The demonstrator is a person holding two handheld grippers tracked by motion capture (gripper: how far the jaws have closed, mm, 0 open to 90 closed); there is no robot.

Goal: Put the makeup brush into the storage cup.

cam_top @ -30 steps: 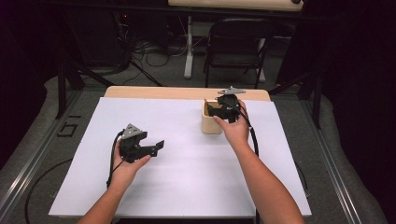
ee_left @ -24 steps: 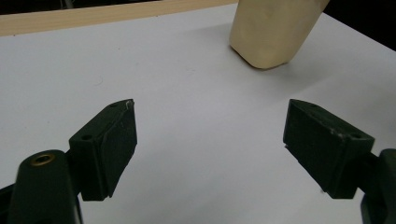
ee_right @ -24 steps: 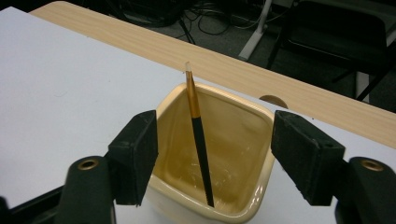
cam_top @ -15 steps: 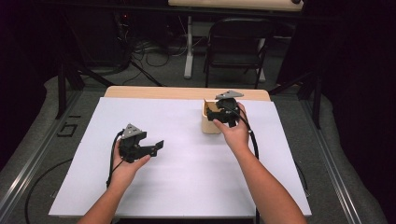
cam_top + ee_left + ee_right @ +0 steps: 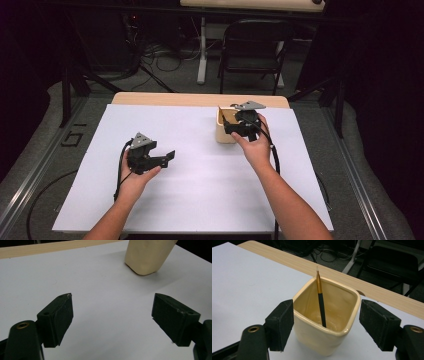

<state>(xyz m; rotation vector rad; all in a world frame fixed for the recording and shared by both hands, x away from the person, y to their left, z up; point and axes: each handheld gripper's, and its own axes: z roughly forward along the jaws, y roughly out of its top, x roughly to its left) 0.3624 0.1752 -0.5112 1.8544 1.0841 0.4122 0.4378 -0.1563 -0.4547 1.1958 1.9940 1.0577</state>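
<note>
A cream square ceramic cup (image 5: 322, 340) stands on the white table top, right of centre toward the back (image 5: 225, 131). A thin pen (image 5: 321, 307) with a black shaft and gold upper part leans inside it. My right gripper (image 5: 327, 322) straddles the cup; its jaws have just been opening and now stand wide. The left pad (image 5: 280, 323) is close to the cup's wall and the right pad (image 5: 378, 323) is clear of it. My left gripper (image 5: 170, 155) hovers open over bare table at the left, nothing between its jaws (image 5: 112, 320), with the cup (image 5: 147, 257) farther off.
The white sheet (image 5: 200, 190) covers most of a wooden table whose far edge (image 5: 200, 99) shows bare. A black folding chair (image 5: 255, 45) and floor cables lie beyond the table. A cable trails from each gripper along the forearms.
My right gripper has shifted only slightly at the cup. The left hand and gripper have stayed where they were.
</note>
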